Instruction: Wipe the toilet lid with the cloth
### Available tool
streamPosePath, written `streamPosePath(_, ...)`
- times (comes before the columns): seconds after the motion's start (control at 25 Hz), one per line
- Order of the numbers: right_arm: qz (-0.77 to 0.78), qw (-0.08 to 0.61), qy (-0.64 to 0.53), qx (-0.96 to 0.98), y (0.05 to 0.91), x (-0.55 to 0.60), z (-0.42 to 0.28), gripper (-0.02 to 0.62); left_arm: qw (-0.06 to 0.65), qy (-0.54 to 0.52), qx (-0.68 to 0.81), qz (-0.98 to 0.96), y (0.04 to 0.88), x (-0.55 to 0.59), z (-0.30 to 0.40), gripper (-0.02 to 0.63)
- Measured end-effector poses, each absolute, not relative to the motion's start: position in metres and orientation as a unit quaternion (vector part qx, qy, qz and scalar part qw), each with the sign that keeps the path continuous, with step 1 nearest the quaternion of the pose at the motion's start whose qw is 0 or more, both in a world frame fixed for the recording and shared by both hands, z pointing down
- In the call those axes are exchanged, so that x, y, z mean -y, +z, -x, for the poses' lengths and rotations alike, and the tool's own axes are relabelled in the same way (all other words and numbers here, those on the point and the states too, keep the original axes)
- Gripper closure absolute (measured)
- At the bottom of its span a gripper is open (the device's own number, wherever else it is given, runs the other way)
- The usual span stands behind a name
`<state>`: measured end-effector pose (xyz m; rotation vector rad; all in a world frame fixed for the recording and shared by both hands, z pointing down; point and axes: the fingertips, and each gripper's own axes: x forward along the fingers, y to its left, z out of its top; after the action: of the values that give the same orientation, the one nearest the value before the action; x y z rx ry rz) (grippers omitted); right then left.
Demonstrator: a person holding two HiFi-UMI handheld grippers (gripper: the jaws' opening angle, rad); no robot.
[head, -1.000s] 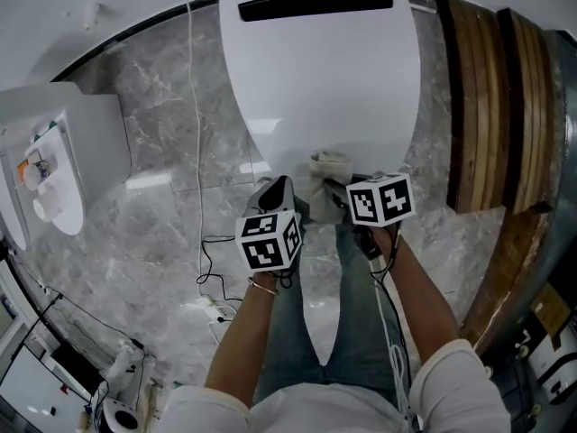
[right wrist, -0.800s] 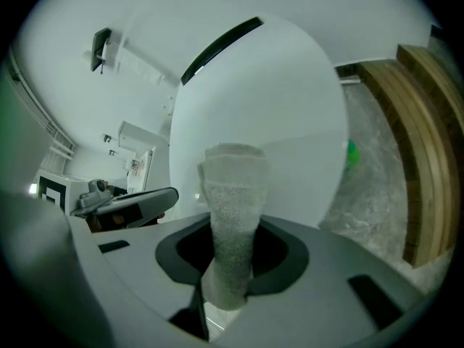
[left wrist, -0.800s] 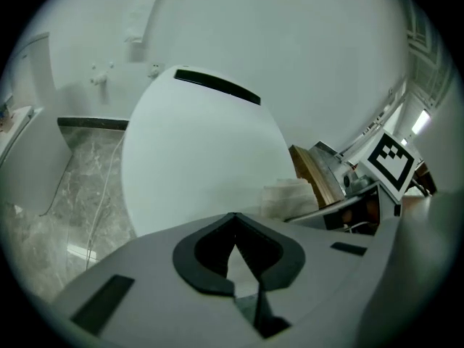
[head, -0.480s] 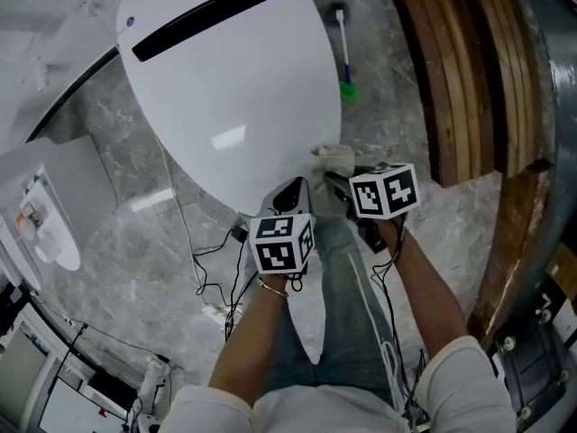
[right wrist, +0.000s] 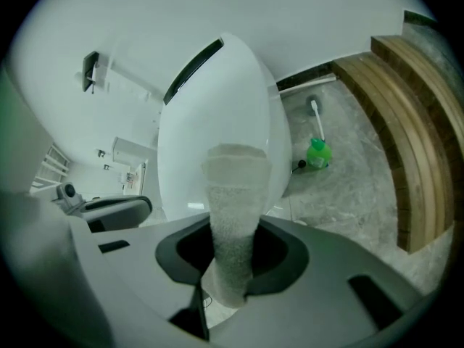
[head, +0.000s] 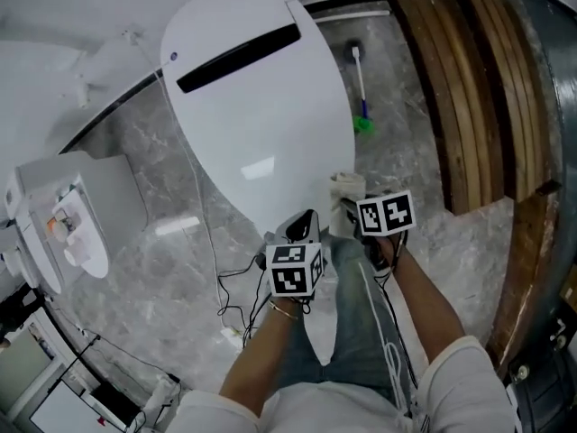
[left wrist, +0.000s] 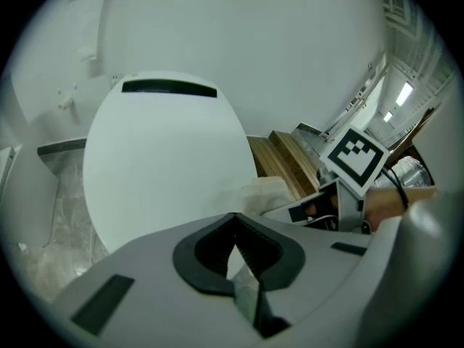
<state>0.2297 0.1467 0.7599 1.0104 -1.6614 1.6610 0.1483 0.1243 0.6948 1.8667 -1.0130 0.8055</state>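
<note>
A: Grey marble floor [head: 171,269]: what is counted here?
B: One white toilet lid [head: 261,124], one cloth [right wrist: 233,194], two grippers.
A: Jaws?
B: The right gripper [right wrist: 230,267] clamps the cloth at the lid's near right edge. The left gripper [left wrist: 233,256] is closed and empty. Bare floor lies to the left, wooden planks [head: 487,88] to the right.

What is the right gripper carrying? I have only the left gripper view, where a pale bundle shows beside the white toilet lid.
Observer: The right gripper view shows the right gripper with its tongs shut on a fluffy white cloth, which sticks out ahead of them.
Operator: Where is its free end?
Observer: In the head view it is at the near right rim of the glossy white oval toilet lid; I cannot tell if it touches.
Operator: Anything nearby that I miss?
Observer: A white-handled brush with a green base is on the grey marble floor, right of the lid.
</note>
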Motion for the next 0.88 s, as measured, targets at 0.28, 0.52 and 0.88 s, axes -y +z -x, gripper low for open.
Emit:
streamPosePath(0.28,-0.372,0.250,0.592,0.670,0.663,-0.097,-0.174,0.499,0.336,0.257,0.456,-0.783,0.572,-0.052,-0.098,0.594)
streamPosePath(0.52,-0.377,0.209,0.551,0.714,0.554,-0.068,-0.134,0.499,0.296,0.189,0.528,-0.773,0.465,-0.025,-0.051,0.594)
streamPosePath(0.88,-0.439,0.171,0.422,0.775,0.398,0.011,-0.135,0.499,0.244,0.087,0.567,-0.782,0.309,0.035,-0.022,0.594)
